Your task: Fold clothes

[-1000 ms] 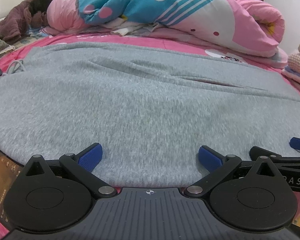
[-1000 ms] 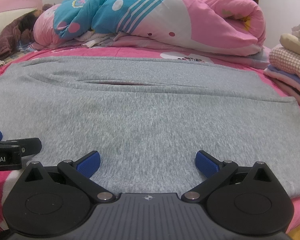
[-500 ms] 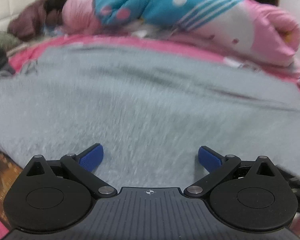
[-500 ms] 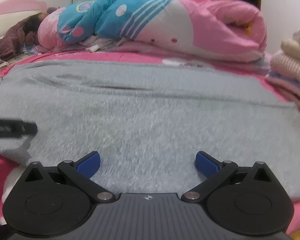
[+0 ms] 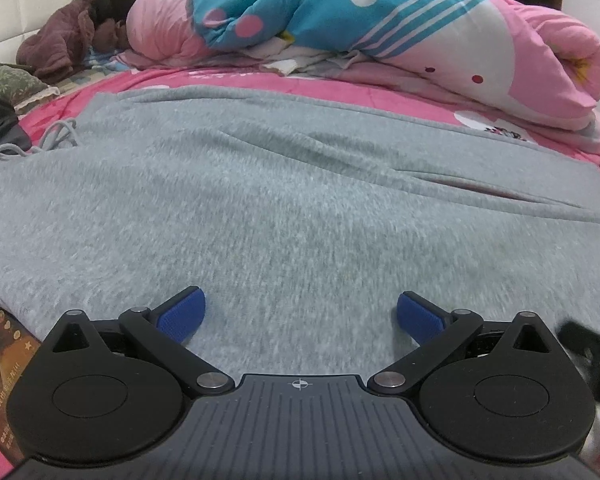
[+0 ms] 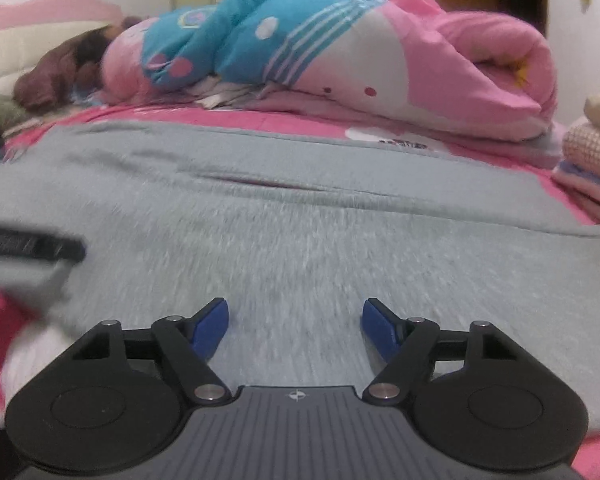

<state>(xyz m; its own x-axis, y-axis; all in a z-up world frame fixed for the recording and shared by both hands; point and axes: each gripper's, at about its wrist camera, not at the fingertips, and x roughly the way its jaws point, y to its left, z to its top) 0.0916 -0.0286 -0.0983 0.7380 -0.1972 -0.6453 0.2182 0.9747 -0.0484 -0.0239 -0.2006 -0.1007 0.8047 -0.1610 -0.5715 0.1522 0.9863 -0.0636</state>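
Grey knit garment (image 5: 292, 200) lies spread flat across the pink bed sheet (image 5: 340, 84), filling the space ahead of and between both pairs of fingers. Beyond it, far past the fingertips, a rolled pink and blue quilt (image 5: 360, 28) runs along the bed. The left gripper (image 5: 300, 314) is wide open over the garment's near edge, holding nothing. The right gripper (image 6: 295, 320) is somewhat less spread, also empty. A grey drawstring (image 5: 40, 142) sits left of the left fingers.
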